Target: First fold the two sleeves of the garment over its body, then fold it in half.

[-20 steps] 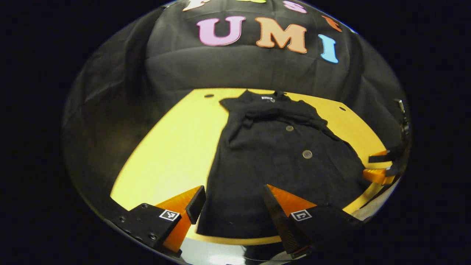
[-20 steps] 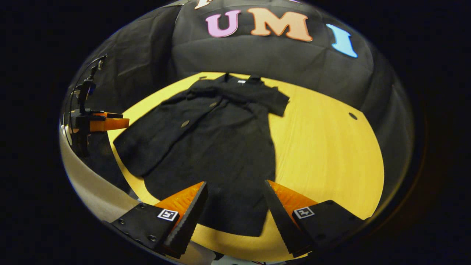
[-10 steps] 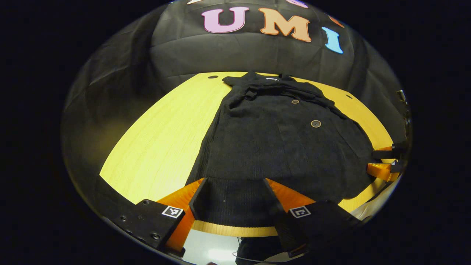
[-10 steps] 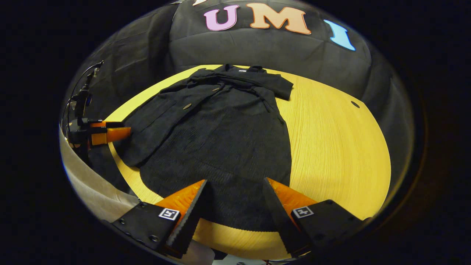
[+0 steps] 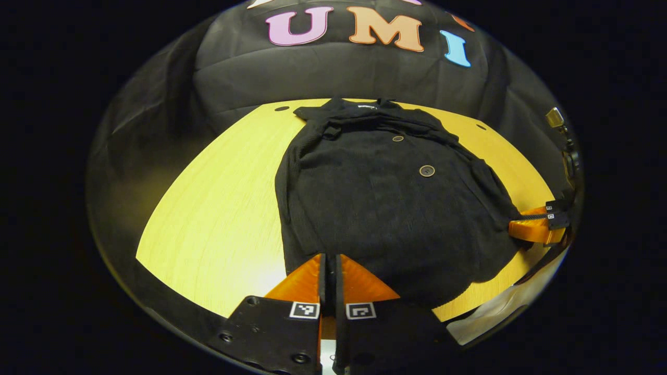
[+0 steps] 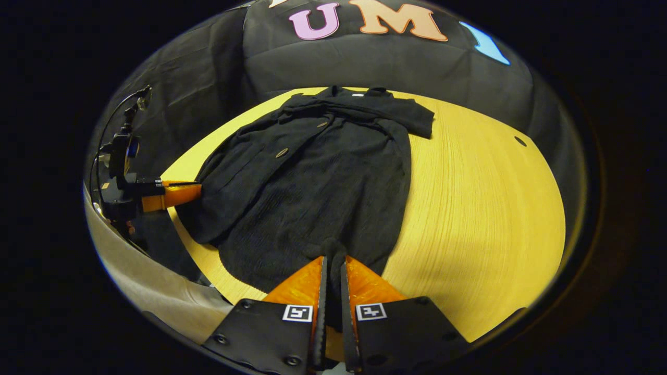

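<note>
A black buttoned garment (image 5: 385, 208) lies flat on the yellow table (image 5: 208, 219), collar at the far end, hem at the near edge. Its sleeves lie folded in across the chest (image 6: 365, 112). My left gripper (image 5: 329, 258) is shut on the near hem at the garment's left corner. In the right gripper view, my right gripper (image 6: 332, 260) is shut on the hem of the garment (image 6: 312, 177), with dark cloth pinched between its fingers. The right gripper (image 5: 516, 225) also shows at the hem far right in the left gripper view. The left gripper (image 6: 197, 190) shows at the left of the right gripper view.
The table (image 6: 479, 208) has bare yellow wood on both sides of the garment, with small dark holes (image 5: 282, 109) (image 6: 519, 141) near its far corners. Black cloth wall (image 5: 333, 73) rises right behind the table. The near table edge curves just below my fingers.
Both grippers went from open, straddling the hem, to shut on it. The hem cloth has bunched slightly toward each pair of fingers.
</note>
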